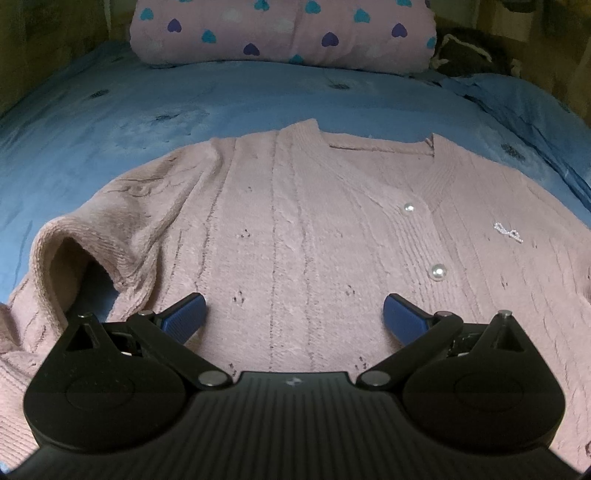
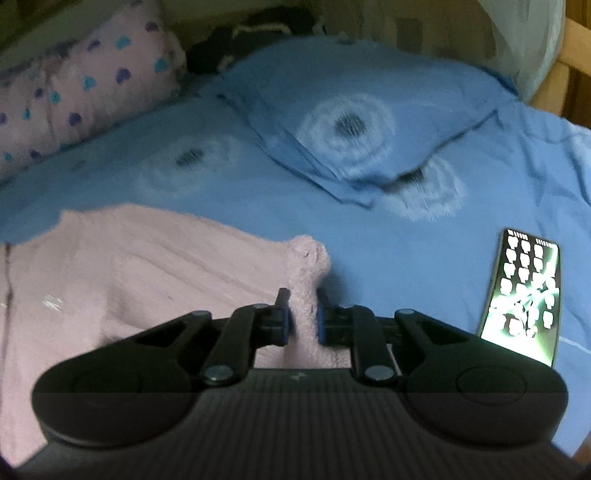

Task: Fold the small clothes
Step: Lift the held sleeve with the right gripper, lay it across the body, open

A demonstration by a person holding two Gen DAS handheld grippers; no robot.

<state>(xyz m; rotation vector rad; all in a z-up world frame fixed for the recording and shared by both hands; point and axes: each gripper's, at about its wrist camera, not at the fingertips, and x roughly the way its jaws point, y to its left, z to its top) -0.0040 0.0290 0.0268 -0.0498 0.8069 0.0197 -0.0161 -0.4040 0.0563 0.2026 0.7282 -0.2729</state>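
Observation:
A pink knitted cardigan (image 1: 295,221) with pearl buttons (image 1: 438,273) lies front-up on the blue bedsheet (image 1: 110,122). Its left sleeve (image 1: 92,240) is folded in over the body, cuff open toward me. My left gripper (image 1: 294,314) is open and empty, hovering just above the cardigan's lower front. In the right wrist view the cardigan (image 2: 129,266) fills the left side. My right gripper (image 2: 302,317) is shut on a pinched fold of the cardigan's right edge (image 2: 306,266), which stands up between the fingers.
A pink pillow with heart prints (image 1: 280,33) lies at the head of the bed, also in the right wrist view (image 2: 85,88). A blue pillow (image 2: 351,110) lies at the back right. A lit phone (image 2: 524,295) lies on the sheet right of my right gripper. Dark fabric (image 1: 469,48) sits behind.

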